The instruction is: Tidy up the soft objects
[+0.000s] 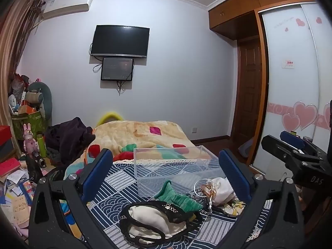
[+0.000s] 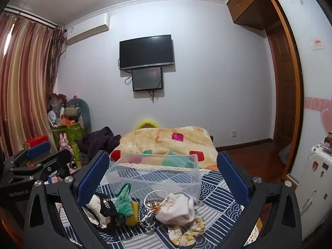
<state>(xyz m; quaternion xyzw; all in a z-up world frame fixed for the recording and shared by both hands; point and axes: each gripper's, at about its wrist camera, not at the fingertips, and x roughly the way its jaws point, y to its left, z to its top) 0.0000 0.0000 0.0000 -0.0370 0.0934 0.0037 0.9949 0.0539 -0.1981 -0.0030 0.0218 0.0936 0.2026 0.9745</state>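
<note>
A clear plastic box (image 1: pixel 176 164) (image 2: pixel 157 172) stands empty on the blue patterned cloth (image 1: pixel 116 188) (image 2: pixel 215 207). In front of it lies a pile of soft things: a white and black cloth (image 1: pixel 145 217) (image 2: pixel 99 207), a green knit piece (image 1: pixel 178 199) (image 2: pixel 124 201), a white pouch (image 1: pixel 222 188) (image 2: pixel 176 207), hair ties and rings (image 1: pixel 205 191) (image 2: pixel 151 205), and a yellow-flowered scrunchie (image 2: pixel 184 232). My left gripper (image 1: pixel 166 178) is open above the pile. My right gripper (image 2: pixel 164 178) is open above the pile and also shows in the left wrist view (image 1: pixel 294 153).
A beige blanket (image 1: pixel 141 132) (image 2: pixel 166 141) with coloured patches covers the bed behind the box. Dark clothes (image 1: pixel 68 139) lie to its left. Boxes, toys and papers (image 1: pixel 18 166) crowd the left side. A wardrobe (image 1: pixel 290 83) and a white suitcase (image 2: pixel 311 182) stand right.
</note>
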